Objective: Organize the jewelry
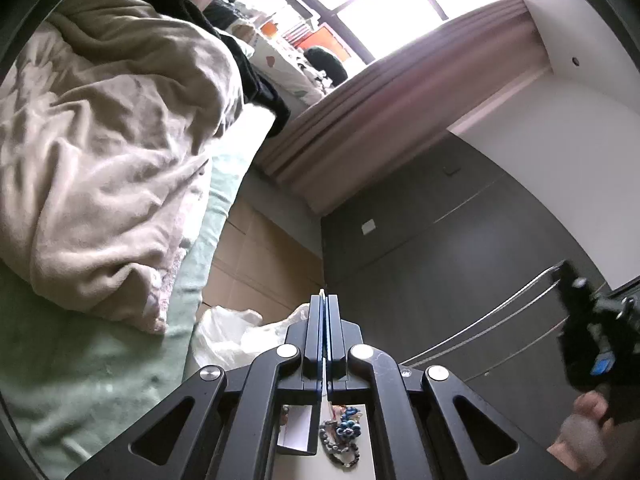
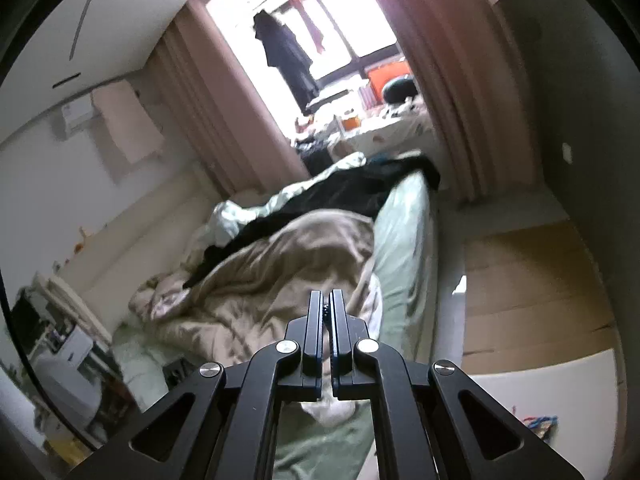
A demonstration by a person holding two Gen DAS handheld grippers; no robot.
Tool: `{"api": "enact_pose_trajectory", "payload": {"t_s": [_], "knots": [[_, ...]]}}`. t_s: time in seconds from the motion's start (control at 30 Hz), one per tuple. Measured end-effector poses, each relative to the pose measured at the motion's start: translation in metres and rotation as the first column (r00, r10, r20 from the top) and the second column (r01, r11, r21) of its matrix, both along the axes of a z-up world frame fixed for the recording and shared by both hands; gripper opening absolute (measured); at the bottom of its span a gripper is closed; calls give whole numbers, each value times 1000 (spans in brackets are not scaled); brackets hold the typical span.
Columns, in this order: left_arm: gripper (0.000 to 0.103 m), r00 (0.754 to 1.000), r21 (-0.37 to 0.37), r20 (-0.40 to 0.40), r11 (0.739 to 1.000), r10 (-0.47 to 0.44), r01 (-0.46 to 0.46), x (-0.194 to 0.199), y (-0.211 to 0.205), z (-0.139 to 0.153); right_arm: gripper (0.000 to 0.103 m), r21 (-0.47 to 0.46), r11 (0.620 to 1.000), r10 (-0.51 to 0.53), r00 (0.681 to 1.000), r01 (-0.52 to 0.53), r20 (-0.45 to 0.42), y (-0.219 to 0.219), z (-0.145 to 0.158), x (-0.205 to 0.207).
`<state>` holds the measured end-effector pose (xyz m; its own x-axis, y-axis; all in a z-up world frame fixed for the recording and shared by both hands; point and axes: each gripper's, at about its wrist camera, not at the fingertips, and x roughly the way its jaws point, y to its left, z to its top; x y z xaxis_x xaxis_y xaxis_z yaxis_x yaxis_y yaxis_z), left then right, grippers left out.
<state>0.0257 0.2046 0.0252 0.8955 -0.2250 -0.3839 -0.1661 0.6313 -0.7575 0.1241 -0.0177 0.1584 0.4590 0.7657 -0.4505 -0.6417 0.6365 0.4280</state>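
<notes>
My left gripper [image 1: 325,300] is shut on a thin white card whose edge shows between the fingertips. Below it, through the gripper frame, lie a dark beaded bracelet [image 1: 340,446] with a blue flower charm and a white box [image 1: 296,426]. My right gripper [image 2: 329,300] is shut on a dark beaded chain that shows between the fingertips, held up in the air over the bed. In the left wrist view the right gripper [image 1: 592,332] appears blurred at the right edge, with a hand under it.
A bed with a beige blanket [image 2: 288,264] and green sheet [image 1: 72,352] fills the left. A white plastic bag [image 1: 228,336] lies on the wooden floor [image 2: 528,284]. A dark wardrobe [image 1: 440,248] stands at right. Coloured jewelry [image 2: 540,424] lies on a white surface.
</notes>
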Motion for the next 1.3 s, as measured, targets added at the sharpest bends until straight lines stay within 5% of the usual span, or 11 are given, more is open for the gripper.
{"api": "enact_pose_trajectory", "payload": {"t_s": [0.63,1.07,1.17,1.2,1.23,1.3], "knots": [[0,1000,10,-22,1000,-2,2,5,-2,-5,4,-62,998,-22,990,13,-141,-1,-91,16],[0,998,49,-68,999,-9,12,15,-11,-13,4,-83,996,-41,953,17,-301,-3,-176,36],[0,997,60,-78,998,-11,15,16,-13,-14,21,-94,996,-31,924,-5,-380,-4,-196,42],[0,997,62,-81,998,-14,19,17,-15,-14,36,-91,996,-36,920,0,-390,-7,-200,43],[0,996,63,-84,998,-18,23,18,-16,-15,48,-87,996,-46,923,14,-381,-13,-200,42],[0,995,71,-92,997,-28,35,21,-22,-16,57,-81,996,-66,931,39,-359,-25,-198,40]]}}
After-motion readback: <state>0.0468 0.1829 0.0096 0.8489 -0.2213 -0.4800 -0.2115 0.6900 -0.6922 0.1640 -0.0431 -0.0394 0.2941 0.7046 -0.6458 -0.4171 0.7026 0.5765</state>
